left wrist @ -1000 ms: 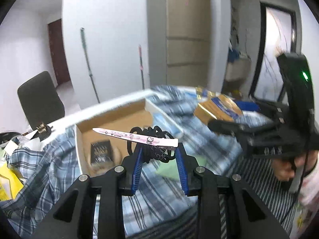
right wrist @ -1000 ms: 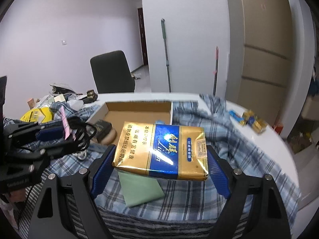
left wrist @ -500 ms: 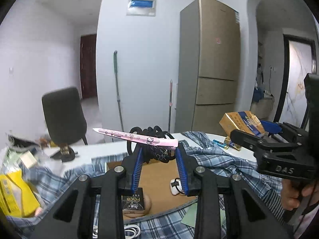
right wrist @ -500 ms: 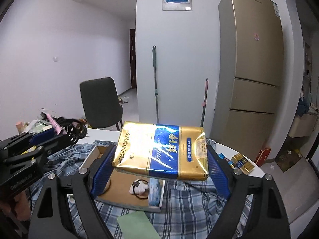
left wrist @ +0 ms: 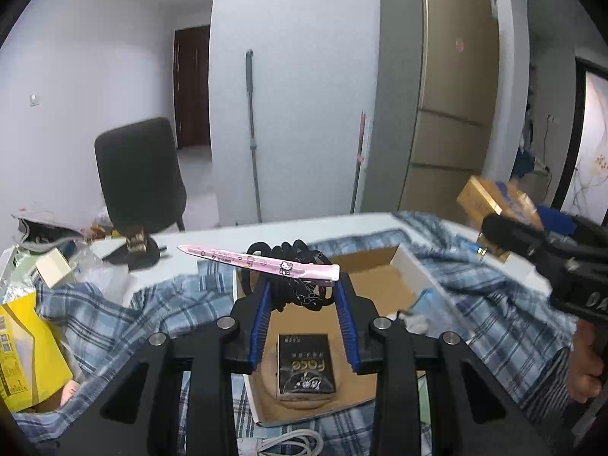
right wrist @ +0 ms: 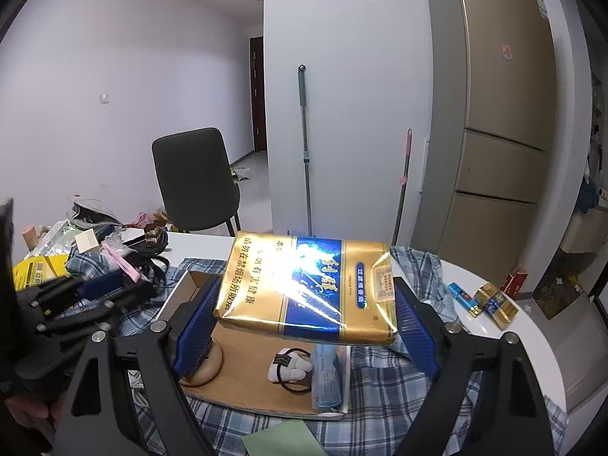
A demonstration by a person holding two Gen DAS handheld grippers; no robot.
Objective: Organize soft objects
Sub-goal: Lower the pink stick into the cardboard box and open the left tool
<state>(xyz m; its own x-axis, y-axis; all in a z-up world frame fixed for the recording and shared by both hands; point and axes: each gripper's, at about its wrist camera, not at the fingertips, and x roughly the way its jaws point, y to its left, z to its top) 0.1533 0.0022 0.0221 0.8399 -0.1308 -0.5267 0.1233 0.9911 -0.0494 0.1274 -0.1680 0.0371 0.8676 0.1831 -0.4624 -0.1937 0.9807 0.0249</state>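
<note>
**Both claws loaded over the box**

White desk (right wrist: 505, 326) with a plaid cloth (left wrist: 490, 315) spread on it; fridge (right wrist: 505, 121) and dark chair (right wrist: 193, 178) behind. Landmark: open cardboard box (left wrist: 380, 277) sitting on the cloth.

- Left claw (left wrist: 304, 296): narrow, clamped on a bundle of black hair ties (left wrist: 292, 277) with a pink hair clip (left wrist: 262, 264) lying across the top. Held in the air above the box's near end.
- Right claw (right wrist: 304, 323): wide, pads pressed on both ends of a gold-and-blue carton (right wrist: 307, 288). Carton is roughly level, up off the desk, above the box.
- Inside the box: black pack (left wrist: 306, 364) on a tan round thing at the left claw's end; white plush with a black hair tie (right wrist: 288, 368) and a light blue tissue pack (right wrist: 325, 380) towards the right side.
- Green sheet (right wrist: 285, 439) on the cloth, just in front of the box in the right view.
- Right of the box: small gold and blue packs (right wrist: 490, 300) on bare desk, well apart from it.
- Left of the box: clutter pile with a yellow bag (left wrist: 26, 345) and a small white box (left wrist: 53, 266).
- White cable (left wrist: 288, 442) on the cloth at the box's near edge in the left view.
</note>
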